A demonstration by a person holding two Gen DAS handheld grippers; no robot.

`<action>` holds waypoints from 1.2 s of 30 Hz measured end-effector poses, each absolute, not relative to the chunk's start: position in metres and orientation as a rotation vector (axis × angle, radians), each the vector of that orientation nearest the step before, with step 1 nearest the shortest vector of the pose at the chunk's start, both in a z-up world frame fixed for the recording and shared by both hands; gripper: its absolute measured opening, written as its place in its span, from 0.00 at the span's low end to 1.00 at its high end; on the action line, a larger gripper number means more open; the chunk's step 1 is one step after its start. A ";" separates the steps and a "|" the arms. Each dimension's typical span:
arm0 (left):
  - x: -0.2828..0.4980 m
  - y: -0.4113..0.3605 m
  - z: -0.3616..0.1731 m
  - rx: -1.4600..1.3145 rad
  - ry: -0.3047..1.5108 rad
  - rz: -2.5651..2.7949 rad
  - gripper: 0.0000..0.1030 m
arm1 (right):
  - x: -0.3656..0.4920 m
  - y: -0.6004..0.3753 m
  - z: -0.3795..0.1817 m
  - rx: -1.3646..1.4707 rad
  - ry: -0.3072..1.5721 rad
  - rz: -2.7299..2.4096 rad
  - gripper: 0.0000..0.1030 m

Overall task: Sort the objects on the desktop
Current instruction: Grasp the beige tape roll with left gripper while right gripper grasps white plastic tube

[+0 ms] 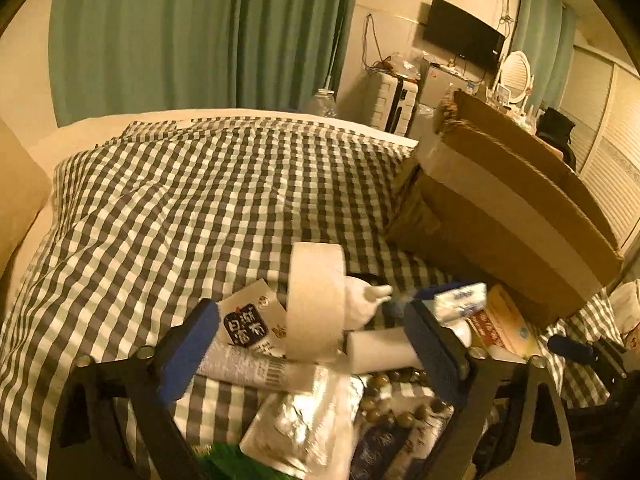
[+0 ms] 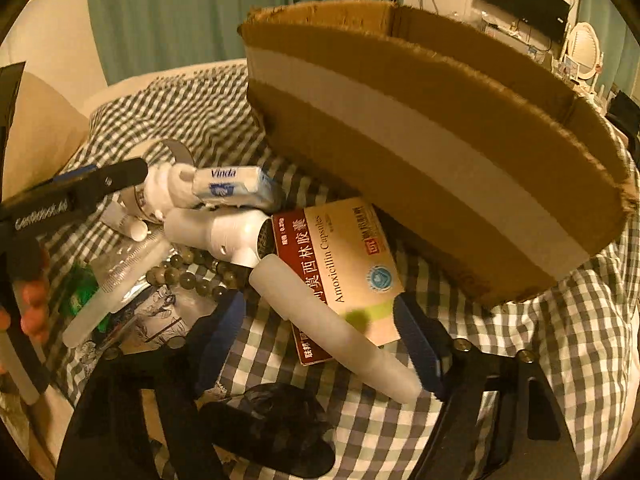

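Barely begun, by the look of it. Heaped low in the left wrist frame on a checked bed (image 1: 180, 200): tape roll (image 1: 316, 300), tissue pack (image 1: 460, 300), foil pouch (image 1: 308, 420), beads (image 1: 384, 396). Left tool (image 1: 312, 344) spread wide around the pile, gripping nothing. Cardboard box (image 2: 440, 128) filling upper right of the right wrist frame, interior hidden. Right tool (image 2: 316, 340) wide too, straddling a white tube (image 2: 336, 328) lying across an amoxicillin carton (image 2: 348, 260), not pinching it. Nearly everything left to sort.
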State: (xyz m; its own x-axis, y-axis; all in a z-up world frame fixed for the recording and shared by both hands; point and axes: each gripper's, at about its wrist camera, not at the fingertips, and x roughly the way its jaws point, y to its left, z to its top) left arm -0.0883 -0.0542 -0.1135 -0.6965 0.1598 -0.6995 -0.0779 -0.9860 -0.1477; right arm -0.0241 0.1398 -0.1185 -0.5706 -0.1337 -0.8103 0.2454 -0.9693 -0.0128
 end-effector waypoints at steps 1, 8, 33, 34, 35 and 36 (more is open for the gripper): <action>-0.090 -0.056 -0.116 -1.169 -0.171 2.765 0.81 | -0.026 0.139 -0.122 1.340 0.193 -2.596 0.65; -0.090 -0.063 -0.132 -1.221 -0.198 2.721 0.29 | -0.023 0.143 -0.132 1.389 0.174 -2.561 0.36; -0.007 -0.103 -0.095 -1.044 -0.240 2.810 0.29 | 0.018 0.168 -0.089 1.263 0.025 -2.638 0.09; -0.007 -0.101 -0.092 -1.035 -0.248 2.800 0.29 | 0.019 0.166 -0.086 1.253 0.009 -2.635 0.09; -0.006 -0.100 -0.089 -1.022 -0.256 2.788 0.29 | 0.022 0.167 -0.083 1.239 -0.004 -2.639 0.09; -0.003 -0.099 -0.087 -1.007 -0.259 2.783 0.29 | 0.026 0.167 -0.079 1.222 -0.013 -2.644 0.09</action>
